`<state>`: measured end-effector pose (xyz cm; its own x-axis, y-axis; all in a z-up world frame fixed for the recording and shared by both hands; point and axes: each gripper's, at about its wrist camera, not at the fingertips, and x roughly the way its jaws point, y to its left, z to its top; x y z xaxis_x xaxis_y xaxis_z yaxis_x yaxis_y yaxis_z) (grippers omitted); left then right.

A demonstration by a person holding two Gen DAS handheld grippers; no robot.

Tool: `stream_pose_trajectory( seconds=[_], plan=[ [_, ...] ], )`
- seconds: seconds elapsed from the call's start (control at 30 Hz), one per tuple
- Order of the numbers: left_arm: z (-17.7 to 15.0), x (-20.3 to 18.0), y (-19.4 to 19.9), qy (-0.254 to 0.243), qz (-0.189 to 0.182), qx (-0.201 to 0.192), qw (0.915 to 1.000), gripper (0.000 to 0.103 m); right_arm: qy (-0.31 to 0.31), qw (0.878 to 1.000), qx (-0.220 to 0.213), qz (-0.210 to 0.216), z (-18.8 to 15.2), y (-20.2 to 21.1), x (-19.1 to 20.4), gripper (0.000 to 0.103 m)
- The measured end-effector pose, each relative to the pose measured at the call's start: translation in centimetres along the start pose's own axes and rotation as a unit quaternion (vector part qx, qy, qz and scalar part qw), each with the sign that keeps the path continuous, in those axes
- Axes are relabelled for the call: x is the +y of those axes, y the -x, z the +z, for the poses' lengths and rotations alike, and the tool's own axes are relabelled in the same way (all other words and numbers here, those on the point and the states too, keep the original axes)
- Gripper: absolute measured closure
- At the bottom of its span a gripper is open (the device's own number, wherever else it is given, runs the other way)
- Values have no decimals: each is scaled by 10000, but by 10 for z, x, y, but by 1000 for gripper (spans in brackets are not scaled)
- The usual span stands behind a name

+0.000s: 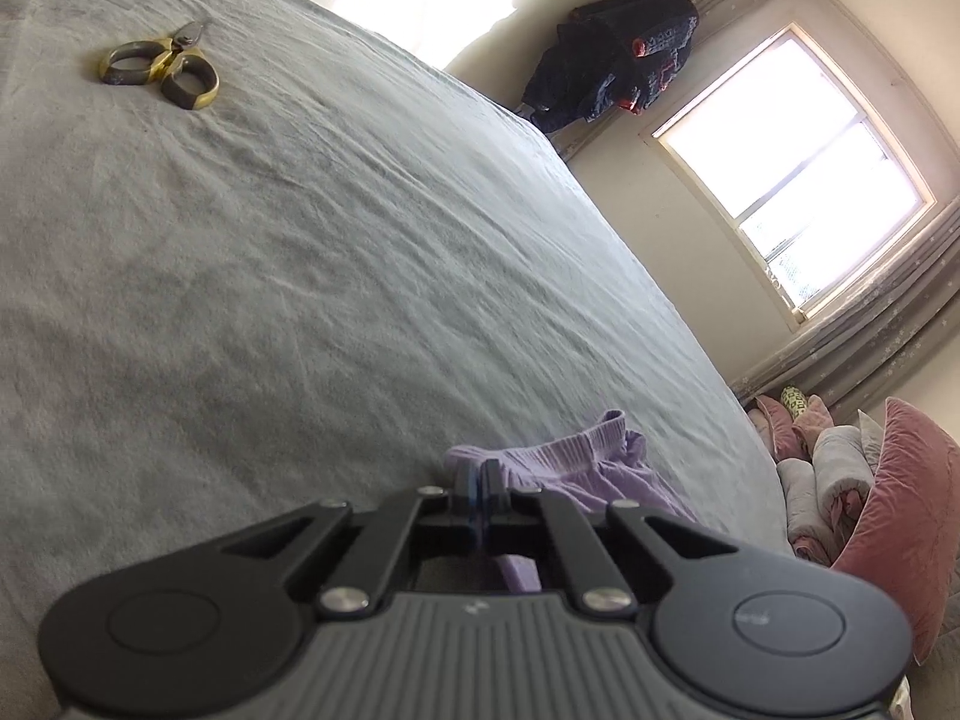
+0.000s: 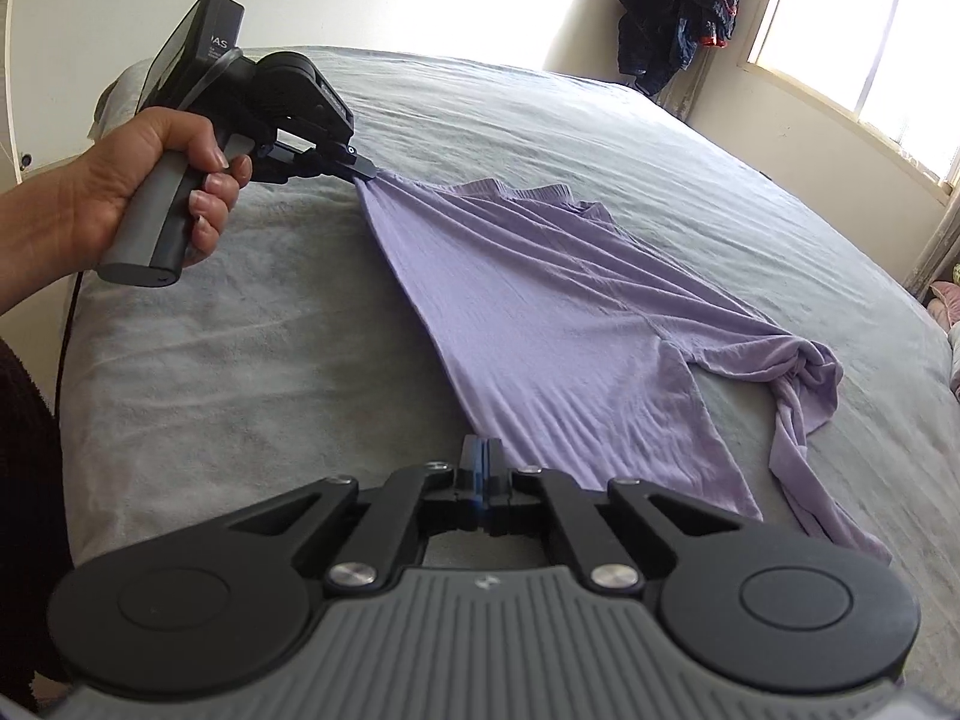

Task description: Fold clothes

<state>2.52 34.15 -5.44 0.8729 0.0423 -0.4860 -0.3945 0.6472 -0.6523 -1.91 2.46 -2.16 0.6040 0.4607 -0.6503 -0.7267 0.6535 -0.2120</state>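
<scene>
A lilac long-sleeved shirt [image 2: 552, 282] lies on the grey bed sheet [image 2: 240, 348], stretched taut along one edge between both grippers. My left gripper [image 2: 365, 175], held in a person's hand [image 2: 150, 180], is shut on the far corner of that edge. My right gripper [image 2: 481, 450] is shut on the near corner. In the left wrist view my left gripper [image 1: 478, 471] pinches a bunch of the lilac shirt [image 1: 576, 468], its ribbed collar showing just past the fingers. One sleeve [image 2: 804, 384] lies crumpled at the right.
Brass-handled scissors [image 1: 162, 66] lie on the sheet [image 1: 300, 240] far from the shirt. Dark clothes [image 2: 678, 6] hang in the corner by a window [image 2: 858, 42]. Pink pillows and rolled bedding [image 1: 870, 480] sit beyond the bed's right edge.
</scene>
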Motion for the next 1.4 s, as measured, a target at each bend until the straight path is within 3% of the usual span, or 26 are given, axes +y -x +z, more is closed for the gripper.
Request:
stream_pose_trajectory(
  seconds=[0.13, 0.2, 0.27, 0.3, 0.4, 0.47, 0.5, 0.53, 0.67, 0.83, 0.97, 1.23, 1.4],
  plan=[
    [4, 6, 5, -291, 326, 14, 9990, 103, 171, 9998, 59, -7, -3, -3, 11, 103],
    [5, 15, 4, -125, 335, 132, 9993, 102, 116, 9998, 144, -56, -8, -7, 12, 103],
    [5, 16, 4, -56, 196, 285, 9994, 102, -87, 9997, 190, -100, -13, -10, 7, 99],
    [4, 16, 4, -74, 116, 356, 9993, 99, -188, 9996, 185, -128, -16, -10, 4, 90],
    [-2, 1, 7, -405, -146, 528, 9977, 83, -471, 9983, 213, -273, -29, -5, -7, 89],
    [-8, -11, 9, -648, -328, 648, 9953, 75, -620, 9971, 223, -379, -37, 1, -14, 79],
    [-13, -19, 9, -827, -449, 755, 9927, 73, -688, 9964, 225, -438, -41, 4, -18, 68],
    [-18, -26, 9, -990, -554, 855, 9899, 73, -752, 9957, 225, -501, -44, 7, -22, 66],
    [-40, -54, 8, -1656, -971, 1270, 9732, 71, -930, 9927, 307, -707, -61, 23, -40, 66],
    [-71, -87, 5, -2442, -1426, 1681, 9443, 71, -1069, 9881, 442, -1013, -84, 43, -61, 66],
    [-97, -114, 7, -2950, -1880, 1955, 9162, 71, -1276, 9813, 577, -1318, -107, 61, -80, 66],
    [-161, -164, 18, -3923, -2757, 2417, 8436, 69, -1693, 9674, 704, -1749, -150, 91, -114, 66],
    [-204, -187, 26, -4572, -3094, 2629, 7913, 67, -1669, 9674, 661, -1786, -155, 94, -125, 66]
  ],
)
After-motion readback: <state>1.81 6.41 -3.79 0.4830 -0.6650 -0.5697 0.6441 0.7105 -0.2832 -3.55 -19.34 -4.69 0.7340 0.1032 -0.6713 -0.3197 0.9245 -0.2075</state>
